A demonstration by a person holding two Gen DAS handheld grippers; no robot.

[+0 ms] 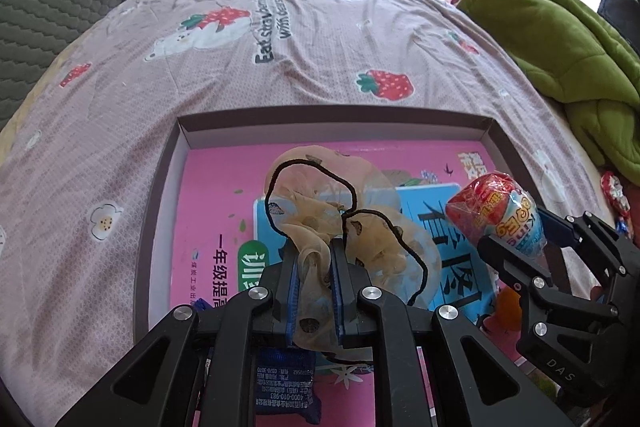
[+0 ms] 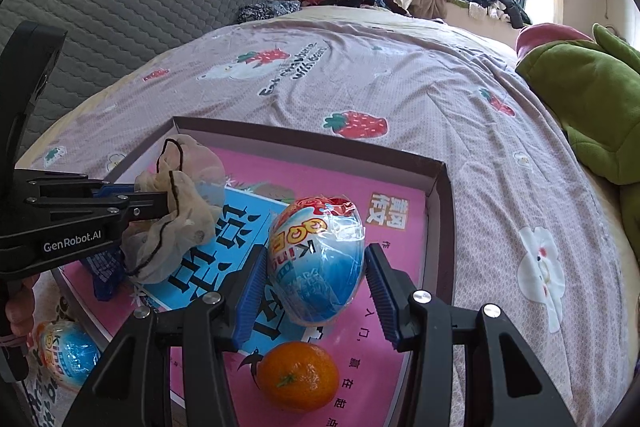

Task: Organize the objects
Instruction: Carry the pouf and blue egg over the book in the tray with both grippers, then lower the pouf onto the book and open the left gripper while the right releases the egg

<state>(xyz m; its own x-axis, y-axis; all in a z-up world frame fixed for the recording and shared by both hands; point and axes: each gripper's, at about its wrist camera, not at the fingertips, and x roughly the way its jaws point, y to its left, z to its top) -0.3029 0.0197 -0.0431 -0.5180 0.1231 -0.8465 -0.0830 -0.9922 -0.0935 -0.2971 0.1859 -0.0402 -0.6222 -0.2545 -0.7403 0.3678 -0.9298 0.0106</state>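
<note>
the blue snack packet (image 1: 285, 383) at the lower middle sits mostly hidden behind the left hand-held gripper (image 1: 314, 267). a second wrapped egg (image 2: 68, 355) at the lower left is partly covered, its print too blurred to read.

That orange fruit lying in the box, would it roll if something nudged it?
Probably: the orange fruit looks round and lies loose on the flat pink book cover. The box wall would likely stop it. Its skin looks firm, so a gentle push shouldn't hurt it.

right gripper (image 2: 316, 287) clamps wrapped egg (image 2: 316, 259) above tray (image 2: 440, 227).
</note>
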